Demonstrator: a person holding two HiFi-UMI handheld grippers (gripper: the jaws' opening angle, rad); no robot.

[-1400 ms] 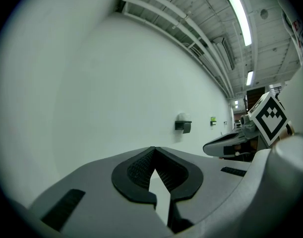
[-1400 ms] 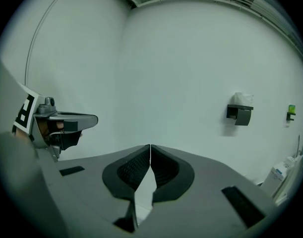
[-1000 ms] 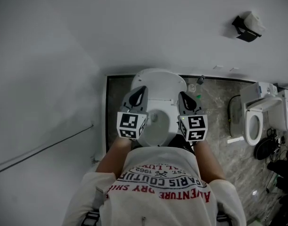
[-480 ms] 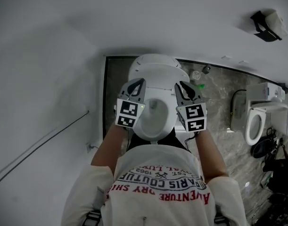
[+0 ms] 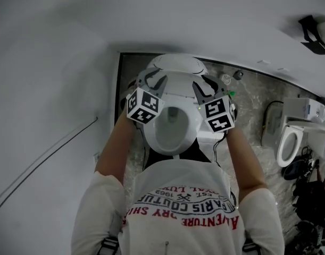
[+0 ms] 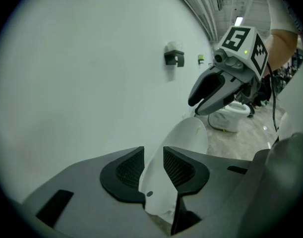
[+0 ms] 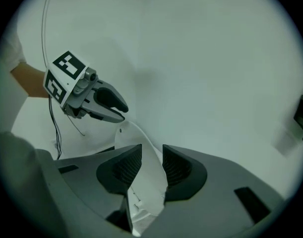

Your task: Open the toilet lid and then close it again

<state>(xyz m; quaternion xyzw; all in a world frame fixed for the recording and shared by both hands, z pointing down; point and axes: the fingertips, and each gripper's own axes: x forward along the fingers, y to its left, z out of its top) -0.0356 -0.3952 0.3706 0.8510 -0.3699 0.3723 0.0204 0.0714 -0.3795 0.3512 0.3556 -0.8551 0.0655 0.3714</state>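
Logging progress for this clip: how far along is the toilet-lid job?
Done: the white plastic toilet lid stands raised. In hand: left claw, its jaws just opening, and right claw straddle its side edges, not clamped. Left: lowering it shut.

A second toilet (image 5: 288, 141) stands on the marbled floor (image 5: 250, 109), and a dark holder (image 5: 315, 34) hangs on the white wall (image 5: 56, 62).

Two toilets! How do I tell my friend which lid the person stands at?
Find the grey stone floor under the white wall. The toilet at its left end, straight in front of the person, has the lid, tipped up behind the bowl. The other toilet sits alone, far right.
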